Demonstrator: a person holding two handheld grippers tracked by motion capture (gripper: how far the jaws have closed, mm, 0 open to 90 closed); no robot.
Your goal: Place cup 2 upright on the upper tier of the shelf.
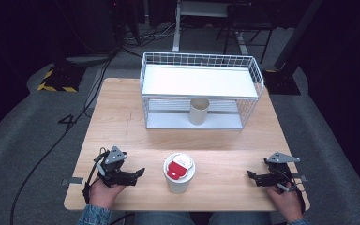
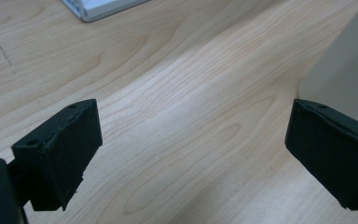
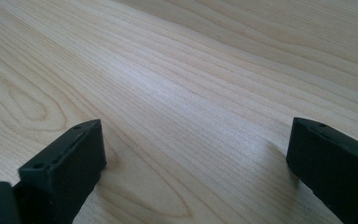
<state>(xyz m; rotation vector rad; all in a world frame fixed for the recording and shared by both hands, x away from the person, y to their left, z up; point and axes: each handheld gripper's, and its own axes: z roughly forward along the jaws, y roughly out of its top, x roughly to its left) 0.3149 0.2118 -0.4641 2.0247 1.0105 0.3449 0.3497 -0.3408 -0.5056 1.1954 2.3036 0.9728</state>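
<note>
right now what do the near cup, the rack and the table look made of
Near cup: probably paper, matte off-white wall; its white lid with a red patch looks like smooth plastic. Rack: white-coated metal wire, thin grid bars, with flat white shelves. Table: light wood or wood-look laminate, grain lines showing, dull sheen.

1. High view looks forward and down over the whole worktop (image 1: 122, 122).
2. Left claw view sits low, close to the worktop, beside the cup (image 2: 349, 70).
3. Right claw view skims the bare wood, closer still.
</note>
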